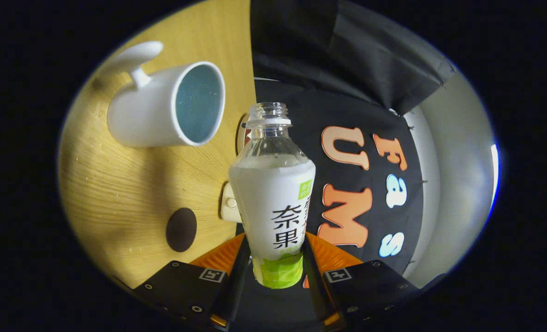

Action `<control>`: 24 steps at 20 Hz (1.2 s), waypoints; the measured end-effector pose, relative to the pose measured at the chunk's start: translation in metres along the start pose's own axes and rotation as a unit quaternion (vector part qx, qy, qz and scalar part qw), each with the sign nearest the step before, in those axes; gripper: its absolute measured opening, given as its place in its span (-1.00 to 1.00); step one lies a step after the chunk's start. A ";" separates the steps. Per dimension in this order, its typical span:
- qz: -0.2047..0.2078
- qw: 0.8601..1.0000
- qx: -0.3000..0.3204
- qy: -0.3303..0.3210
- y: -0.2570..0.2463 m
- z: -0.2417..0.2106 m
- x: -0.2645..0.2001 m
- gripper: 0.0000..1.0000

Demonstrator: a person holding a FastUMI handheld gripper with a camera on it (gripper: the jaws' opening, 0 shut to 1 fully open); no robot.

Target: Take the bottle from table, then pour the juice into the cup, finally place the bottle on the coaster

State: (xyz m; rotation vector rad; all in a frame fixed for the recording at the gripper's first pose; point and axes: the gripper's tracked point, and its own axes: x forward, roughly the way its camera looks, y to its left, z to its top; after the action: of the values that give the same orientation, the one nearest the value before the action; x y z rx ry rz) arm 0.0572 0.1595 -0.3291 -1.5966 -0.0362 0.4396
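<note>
The view is rolled about a quarter turn, so the wooden table (116, 184) stands on edge beside the fingers. My gripper (276, 260) is shut on the lower body of an uncapped clear bottle (273, 203) with a white and green label. Pale juice fills it up to the shoulder. Relative to the table the bottle lies sideways, with its mouth (269, 110) just past the rim of the white cup (153, 115). The cup stands on the table, has a blue inside and a handle, and holds no juice that I can see. A dark round coaster (181, 229) lies on the table close to my fingers.
A small whitish object (229, 203) sits at the table's edge behind the bottle, and another object (241, 133) is partly hidden by the bottle's neck. The black cloth wall (347, 69) hangs beyond the table edge, with a pale wall (458, 175) past it.
</note>
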 end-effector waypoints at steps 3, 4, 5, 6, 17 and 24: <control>-0.003 0.998 0.063 0.005 0.005 -0.001 0.001 0.27; -0.002 0.995 0.097 0.008 0.007 -0.003 0.002 0.27; -0.004 0.990 0.141 0.011 0.009 -0.005 0.003 0.27; -0.002 0.983 0.184 0.014 0.012 -0.004 0.004 0.27; 0.085 0.803 0.587 0.054 0.075 0.013 0.005 0.28; 0.115 0.723 0.677 0.075 0.102 0.019 0.013 0.27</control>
State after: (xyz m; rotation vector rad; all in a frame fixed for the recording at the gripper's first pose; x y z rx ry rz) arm 0.0391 0.1730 -0.4317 -0.1465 0.5158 0.3590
